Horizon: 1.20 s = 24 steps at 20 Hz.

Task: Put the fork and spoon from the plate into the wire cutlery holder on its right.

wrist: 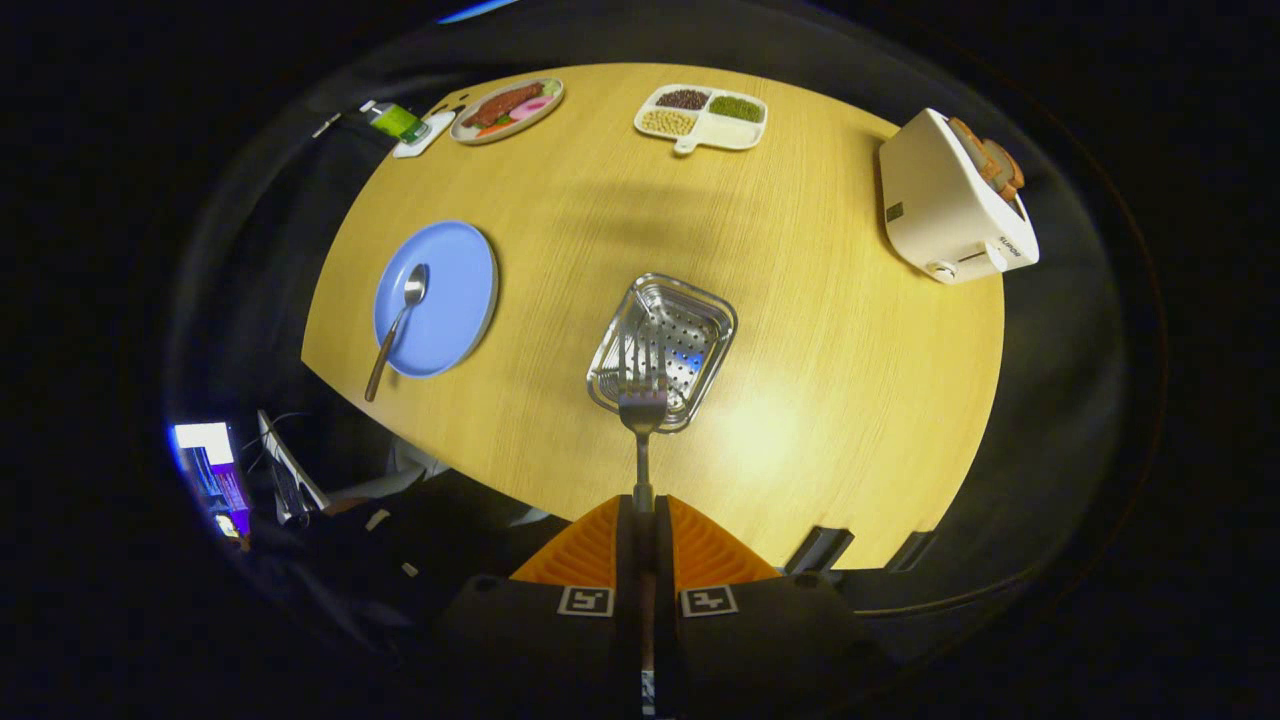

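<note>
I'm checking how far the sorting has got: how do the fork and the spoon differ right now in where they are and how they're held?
The fork is clamped in the tool, tines forward over the wire cutlery holder; the spoon lies free on the blue plate. The fork is lifted off the table; the spoon rests flat, handle overhanging the plate's rim. Both look like metal.

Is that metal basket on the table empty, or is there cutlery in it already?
Empty, it seems: the cutlery holder shows a bare perforated bottom. The gripper holds the fork above it.
</note>
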Tool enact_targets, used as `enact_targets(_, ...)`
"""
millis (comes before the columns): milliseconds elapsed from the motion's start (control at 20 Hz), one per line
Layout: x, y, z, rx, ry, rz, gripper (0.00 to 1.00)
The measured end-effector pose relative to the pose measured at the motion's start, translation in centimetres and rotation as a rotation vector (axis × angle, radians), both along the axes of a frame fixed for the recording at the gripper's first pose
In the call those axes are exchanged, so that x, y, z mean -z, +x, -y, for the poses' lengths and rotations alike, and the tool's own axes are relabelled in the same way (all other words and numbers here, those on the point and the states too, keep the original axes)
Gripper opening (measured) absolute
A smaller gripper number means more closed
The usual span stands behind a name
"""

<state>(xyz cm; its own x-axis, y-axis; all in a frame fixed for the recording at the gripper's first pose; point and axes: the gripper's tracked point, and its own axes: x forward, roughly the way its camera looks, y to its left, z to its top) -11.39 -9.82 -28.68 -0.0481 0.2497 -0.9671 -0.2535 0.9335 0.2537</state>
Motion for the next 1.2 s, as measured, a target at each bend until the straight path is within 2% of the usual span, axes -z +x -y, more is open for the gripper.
enact_targets(250, 1.4, 0.9, 0.2, -0.113, -0.053, -0.112, 0.10)
enact_targets(550, 3.2, 2.0, -0.2, -0.151, -0.102, -0.173, 0.11)
enact_targets(1000, 3.7, 3.5, -0.8, -0.099, -0.085, -0.110, 0.15)
enact_targets(1200, 2.6, 5.0, -1.6, -0.040, -0.030, 0.003, 0.17)
